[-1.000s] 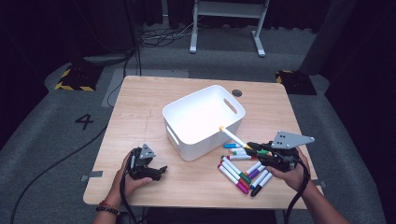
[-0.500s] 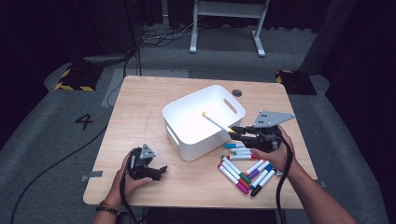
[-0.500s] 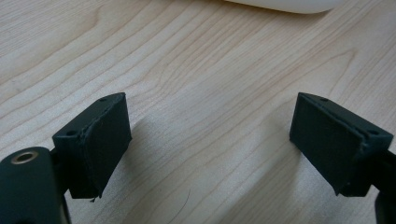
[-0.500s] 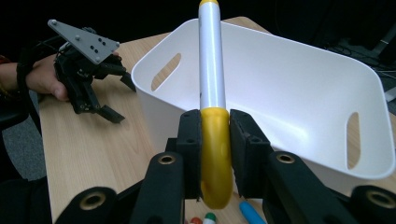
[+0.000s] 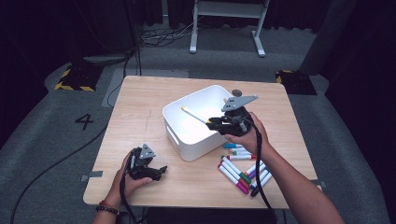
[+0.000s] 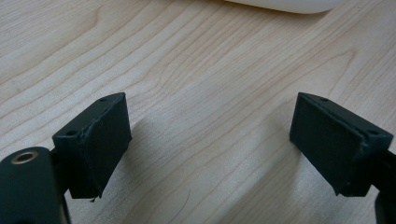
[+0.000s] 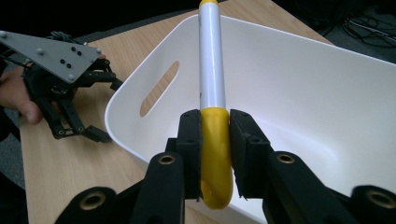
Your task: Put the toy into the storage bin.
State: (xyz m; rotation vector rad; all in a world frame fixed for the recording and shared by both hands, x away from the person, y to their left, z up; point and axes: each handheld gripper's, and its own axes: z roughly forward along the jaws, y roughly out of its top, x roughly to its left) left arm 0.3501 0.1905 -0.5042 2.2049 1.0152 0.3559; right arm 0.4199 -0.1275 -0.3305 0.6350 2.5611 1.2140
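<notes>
While clamped in right gripper (image 7: 215,135), marker (image 7: 211,70) over bin (image 7: 299,88)

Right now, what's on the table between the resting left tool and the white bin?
Nothing: bare wood separates the left gripper from the white bin, seen in the high view.

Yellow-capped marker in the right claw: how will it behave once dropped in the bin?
The marker looks stiff: it juts straight out though the right claw pinches just its cap end. Round, glossy barrel, so it will likely roll on the white bin floor. Probably light; the thin pinch holds it level.
</notes>
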